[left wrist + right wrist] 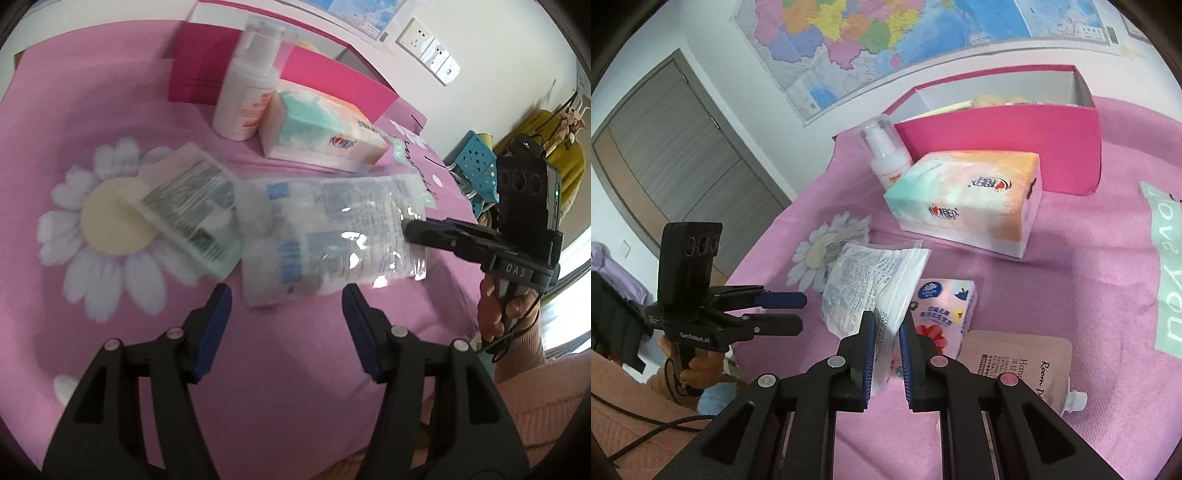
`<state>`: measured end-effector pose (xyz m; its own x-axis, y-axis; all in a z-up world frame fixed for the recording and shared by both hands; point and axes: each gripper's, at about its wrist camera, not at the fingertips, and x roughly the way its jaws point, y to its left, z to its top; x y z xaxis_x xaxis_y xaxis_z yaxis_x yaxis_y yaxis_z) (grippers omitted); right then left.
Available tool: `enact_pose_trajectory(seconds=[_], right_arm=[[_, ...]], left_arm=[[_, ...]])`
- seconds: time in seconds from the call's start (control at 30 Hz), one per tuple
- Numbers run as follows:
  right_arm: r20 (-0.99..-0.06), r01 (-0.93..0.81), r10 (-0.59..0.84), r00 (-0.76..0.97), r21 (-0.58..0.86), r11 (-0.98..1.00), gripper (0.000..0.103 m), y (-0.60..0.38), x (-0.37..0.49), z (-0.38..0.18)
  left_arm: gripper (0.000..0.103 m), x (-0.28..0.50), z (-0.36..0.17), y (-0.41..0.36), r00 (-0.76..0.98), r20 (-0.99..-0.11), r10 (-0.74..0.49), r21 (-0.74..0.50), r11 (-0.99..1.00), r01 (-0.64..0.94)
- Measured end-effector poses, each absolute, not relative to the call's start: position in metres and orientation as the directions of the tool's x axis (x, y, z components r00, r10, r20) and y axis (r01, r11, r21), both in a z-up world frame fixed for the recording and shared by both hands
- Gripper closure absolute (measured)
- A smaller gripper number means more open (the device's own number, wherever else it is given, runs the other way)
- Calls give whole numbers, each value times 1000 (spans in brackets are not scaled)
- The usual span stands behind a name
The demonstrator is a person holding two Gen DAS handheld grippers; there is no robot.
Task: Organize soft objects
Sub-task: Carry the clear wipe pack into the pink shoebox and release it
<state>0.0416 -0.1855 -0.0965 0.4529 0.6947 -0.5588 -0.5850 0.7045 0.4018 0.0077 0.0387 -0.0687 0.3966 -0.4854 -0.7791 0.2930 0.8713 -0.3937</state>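
The right gripper (887, 325) is clamped on the edge of a clear plastic bag (871, 280), which is lifted at that corner above the pink cloth (1071, 277). The left gripper (286, 299) is held with its jaws apart and nothing between them, just short of the same bag. A tissue pack (967, 199) and a pump bottle (886, 155) are seen beyond the bag, in front of an open pink box (1015, 144). A small tissue packet (945, 306) and a pink pouch (1019, 365) lie just beside the right gripper. A second flat packet (192, 206) rests on the printed daisy (107, 218).
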Motion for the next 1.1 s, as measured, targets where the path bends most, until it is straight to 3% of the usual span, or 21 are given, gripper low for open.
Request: enact_pose_trajectory(seconds=[0.27, 0.47, 0.77, 1.1], right_arm=[[-564, -560, 689, 456, 419, 714, 91, -191, 48, -103], [-550, -540, 685, 477, 432, 722, 90, -198, 50, -101], [-483, -554, 699, 528, 428, 714, 90, -216, 48, -73], [-378, -593, 715, 589, 399, 699, 90, -226, 64, -18]], left_arm=[[33, 25, -71, 18, 383, -788, -482, -373, 868, 327], [32, 32, -66, 15, 379, -756, -534, -426, 840, 335], [33, 30, -22, 19, 460, -690, -558, -415, 827, 380], [33, 55, 46, 17, 594, -618, -515, -302, 853, 426]])
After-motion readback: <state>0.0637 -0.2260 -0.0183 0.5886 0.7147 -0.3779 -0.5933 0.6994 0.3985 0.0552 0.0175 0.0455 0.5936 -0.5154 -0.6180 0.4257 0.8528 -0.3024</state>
